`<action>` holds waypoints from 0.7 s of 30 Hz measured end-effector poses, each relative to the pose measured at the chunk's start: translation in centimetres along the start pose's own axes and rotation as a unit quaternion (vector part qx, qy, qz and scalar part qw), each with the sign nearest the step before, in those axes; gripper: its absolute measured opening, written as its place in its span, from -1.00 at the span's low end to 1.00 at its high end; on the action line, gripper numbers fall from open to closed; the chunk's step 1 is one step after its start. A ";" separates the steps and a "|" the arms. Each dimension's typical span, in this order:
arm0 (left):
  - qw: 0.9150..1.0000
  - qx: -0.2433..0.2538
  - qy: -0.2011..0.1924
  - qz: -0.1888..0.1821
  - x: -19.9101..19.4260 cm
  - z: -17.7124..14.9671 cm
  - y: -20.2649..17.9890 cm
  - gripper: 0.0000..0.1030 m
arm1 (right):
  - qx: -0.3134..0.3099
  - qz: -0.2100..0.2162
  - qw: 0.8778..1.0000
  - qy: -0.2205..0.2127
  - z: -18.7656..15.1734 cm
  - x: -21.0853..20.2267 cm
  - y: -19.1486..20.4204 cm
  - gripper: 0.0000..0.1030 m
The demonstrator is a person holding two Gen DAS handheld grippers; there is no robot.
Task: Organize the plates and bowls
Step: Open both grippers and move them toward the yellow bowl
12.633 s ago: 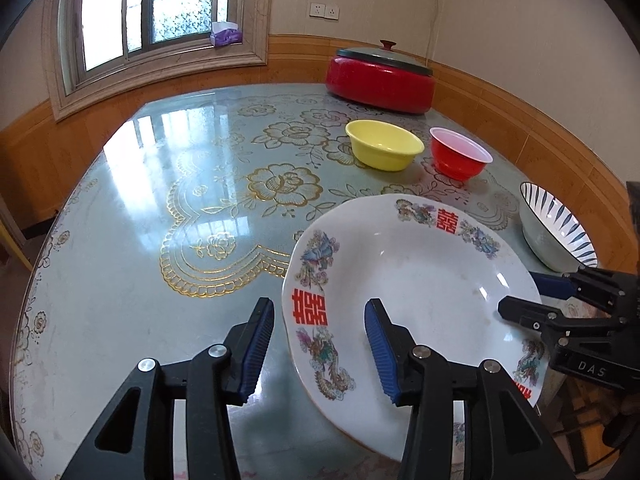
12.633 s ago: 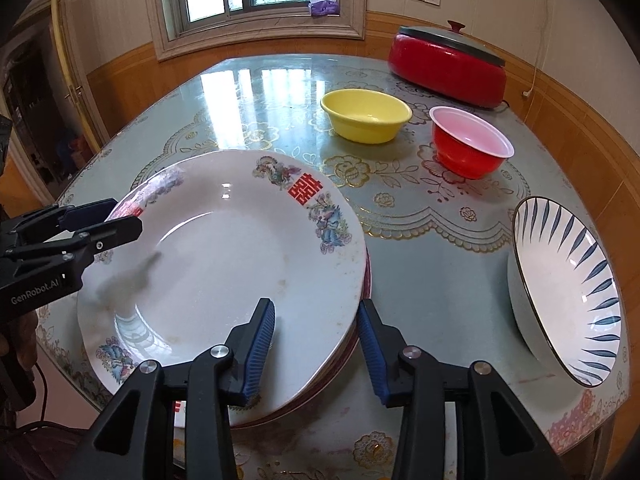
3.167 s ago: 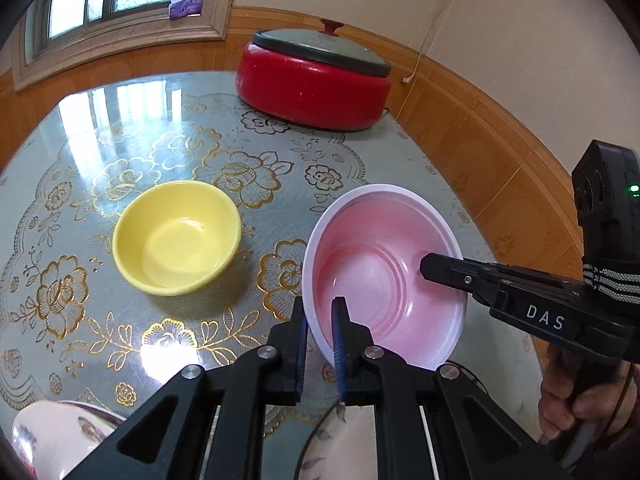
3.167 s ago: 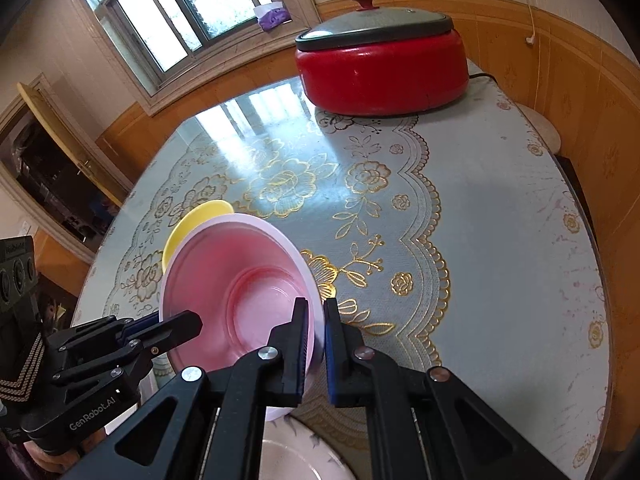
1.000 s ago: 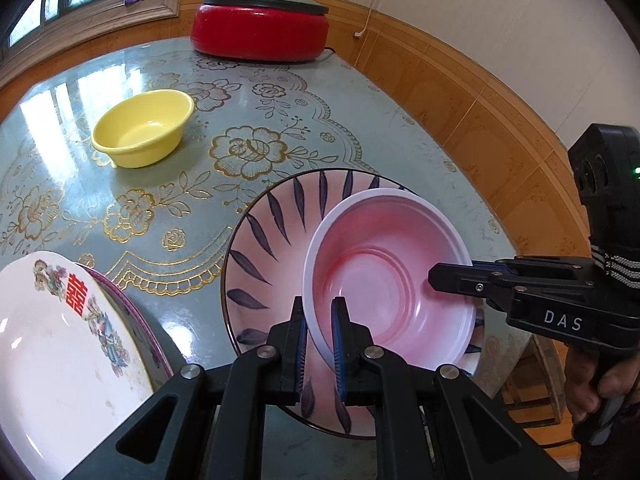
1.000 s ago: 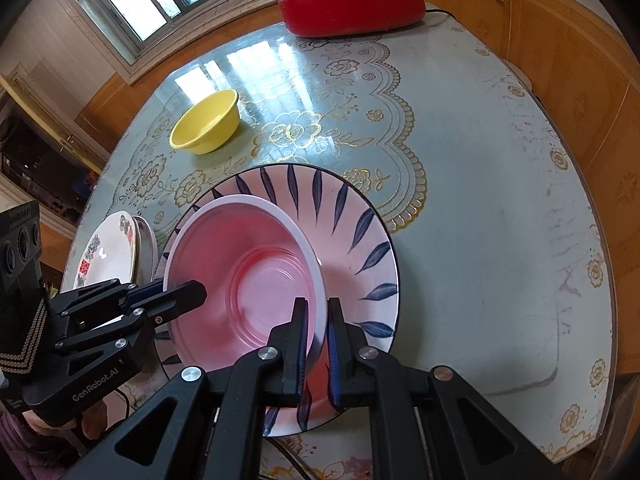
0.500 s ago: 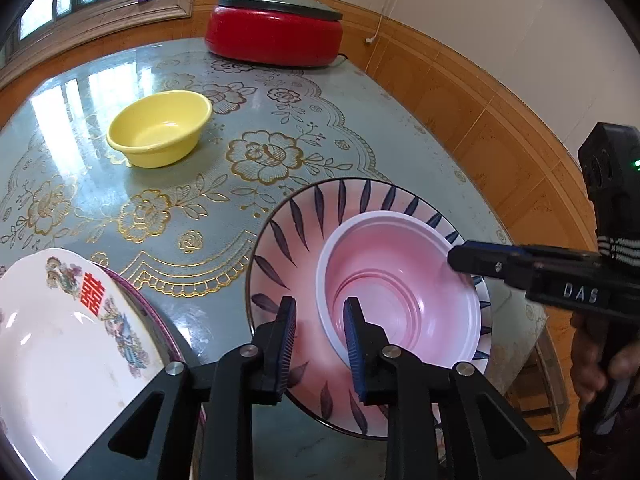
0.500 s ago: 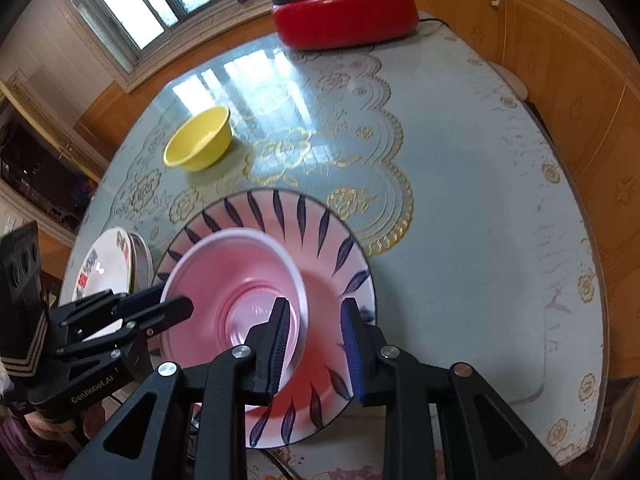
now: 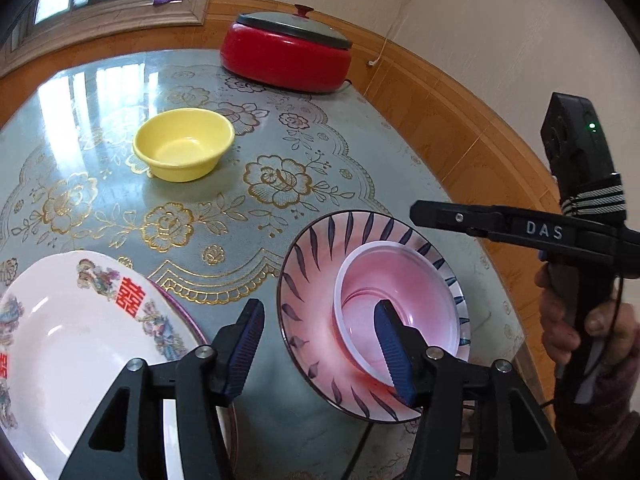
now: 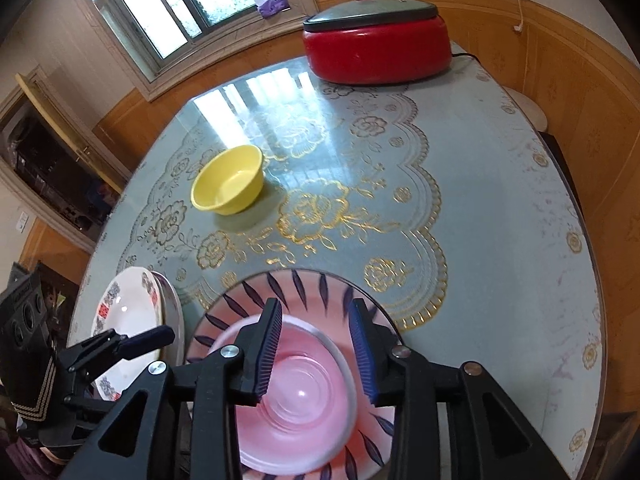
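In the left wrist view, stacked plates (image 9: 76,332) are seen lower left and a yellow bowl (image 9: 184,155) upper left. The pink bowl (image 9: 396,312) is nested in the striped bowl (image 9: 316,280) lower centre. Left gripper (image 9: 320,350) and right gripper (image 10: 316,350) fingers are opening, gripping nothing.

A: Light? Bright daylight via window (image 10: 176,8) at 11 o'clock; strong glare on table (image 9: 120,80).
B: Blur? Rt view: pink bowl (image 10: 296,400) smeared at 6. Fisheye bends edges, dark corners. Soft shadow by yellow bowl (image 10: 228,186).
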State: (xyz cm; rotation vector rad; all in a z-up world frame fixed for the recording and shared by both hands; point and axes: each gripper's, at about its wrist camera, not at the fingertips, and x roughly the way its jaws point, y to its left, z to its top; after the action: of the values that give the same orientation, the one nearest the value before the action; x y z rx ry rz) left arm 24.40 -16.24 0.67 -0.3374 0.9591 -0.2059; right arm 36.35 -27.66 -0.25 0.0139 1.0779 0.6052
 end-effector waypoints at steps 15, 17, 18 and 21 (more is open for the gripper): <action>0.985 -0.156 -0.042 0.053 -2.0 7.2 10.2 0.17 | 0.048 0.100 0.993 0.038 6.5 6.9 2.0 -0.32; 0.982 -0.175 -0.043 0.061 -1.5 8.2 11.5 0.17 | 0.056 0.103 0.992 0.044 7.7 8.2 2.3 -0.32; 0.980 -0.183 -0.043 0.064 -1.2 8.7 12.0 0.16 | 0.063 0.102 0.992 0.047 8.2 8.9 2.4 -0.32; 0.977 -0.197 -0.036 0.075 0.0 10.0 13.2 0.11 | 0.084 0.108 0.989 0.062 9.6 11.0 2.6 -0.32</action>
State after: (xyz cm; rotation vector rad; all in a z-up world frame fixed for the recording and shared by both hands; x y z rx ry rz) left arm 32.99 -2.03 1.07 -0.6296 0.9459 0.1378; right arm 46.70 -17.65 -3.85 0.2444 1.2557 0.7148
